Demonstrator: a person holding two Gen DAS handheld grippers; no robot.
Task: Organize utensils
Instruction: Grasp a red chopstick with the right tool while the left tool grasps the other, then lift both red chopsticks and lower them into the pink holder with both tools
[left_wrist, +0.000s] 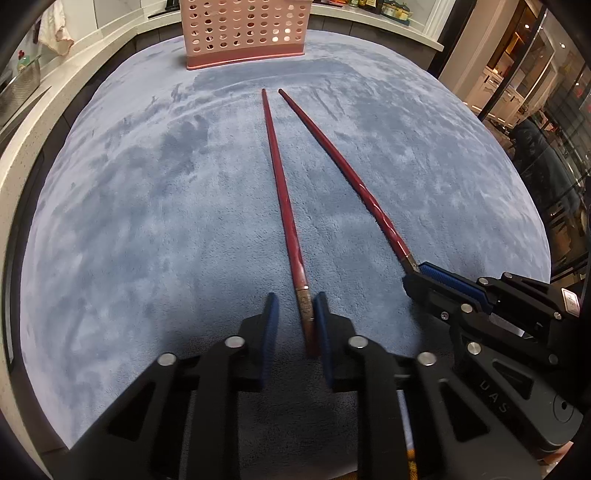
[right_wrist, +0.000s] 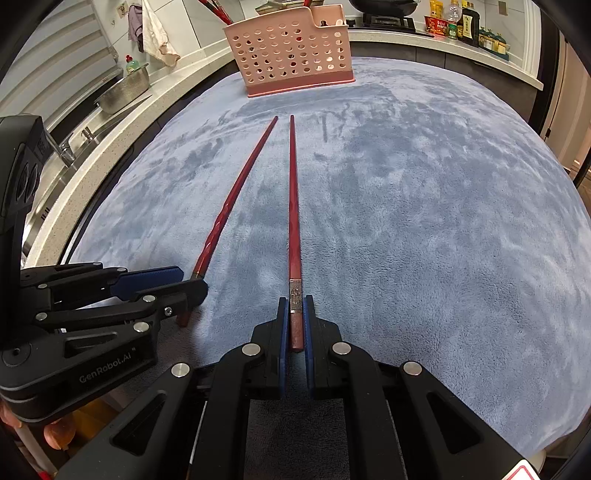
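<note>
Two long red chopsticks lie on a blue fleece cloth (left_wrist: 147, 221), tips pointing at a pink perforated utensil basket (left_wrist: 243, 33) at the far edge. My left gripper (left_wrist: 295, 306) straddles the thick end of the left chopstick (left_wrist: 282, 192); its jaws stand apart with a gap on the left side. My right gripper (right_wrist: 295, 306) is shut on the thick end of the right chopstick (right_wrist: 293, 206). In the left wrist view the right gripper (left_wrist: 415, 271) holds the right chopstick (left_wrist: 343, 162). In the right wrist view the left gripper (right_wrist: 192, 280) sits over the left chopstick (right_wrist: 236, 195).
The pink basket (right_wrist: 295, 51) holds several red chopsticks. A white counter rims the cloth, with a metal colander (right_wrist: 123, 92) and a sink tap (right_wrist: 66, 151) on the left, bottles (right_wrist: 458, 22) at the back right. A glass door (left_wrist: 554, 110) stands on the right.
</note>
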